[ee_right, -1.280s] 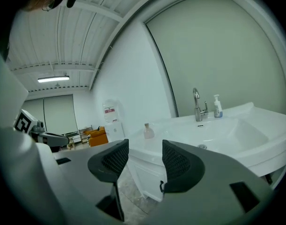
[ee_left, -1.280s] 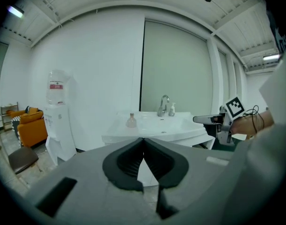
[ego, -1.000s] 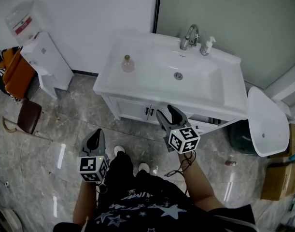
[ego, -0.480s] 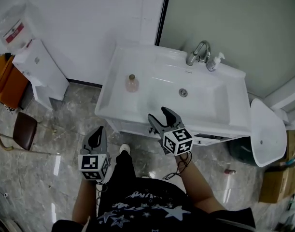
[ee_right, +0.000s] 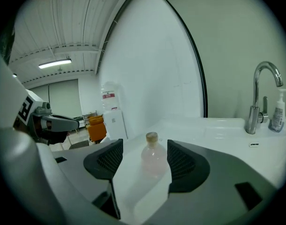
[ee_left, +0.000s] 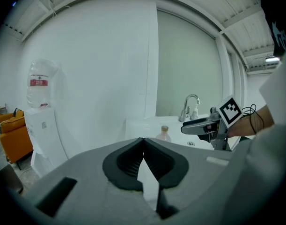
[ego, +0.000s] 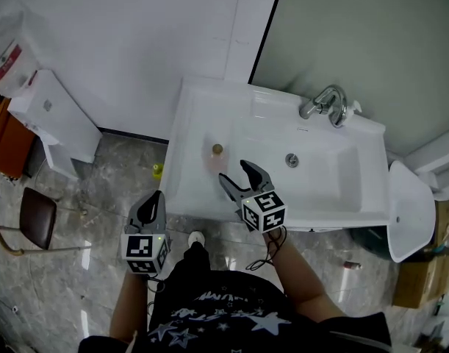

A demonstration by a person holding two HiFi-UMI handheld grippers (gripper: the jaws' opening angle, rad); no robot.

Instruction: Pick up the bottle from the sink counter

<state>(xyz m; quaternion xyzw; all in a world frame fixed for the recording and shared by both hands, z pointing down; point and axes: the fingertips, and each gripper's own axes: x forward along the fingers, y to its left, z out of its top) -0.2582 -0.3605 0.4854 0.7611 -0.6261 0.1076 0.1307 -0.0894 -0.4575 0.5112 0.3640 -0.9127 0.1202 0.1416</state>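
Observation:
A small, clear pinkish bottle with a tan cap stands upright on the left side of the white sink counter. My right gripper is over the counter's front edge, just short of the bottle. Its jaws are opening. In the right gripper view the bottle appears framed between the two dark pads without touching them. My left gripper hangs lower over the floor, left of the counter, with its jaws shut and empty. In the left gripper view the bottle shows beyond that gripper.
A chrome faucet and a soap dispenser stand at the back of the basin. A water dispenser stands by the wall at left, with a brown chair on the marble floor. A white oval fixture sits right of the counter.
I have come closer to the sink. My right gripper has moved forward over the counter edge toward the bottle, and its jaws have spread wider. The left gripper stays low and shut.

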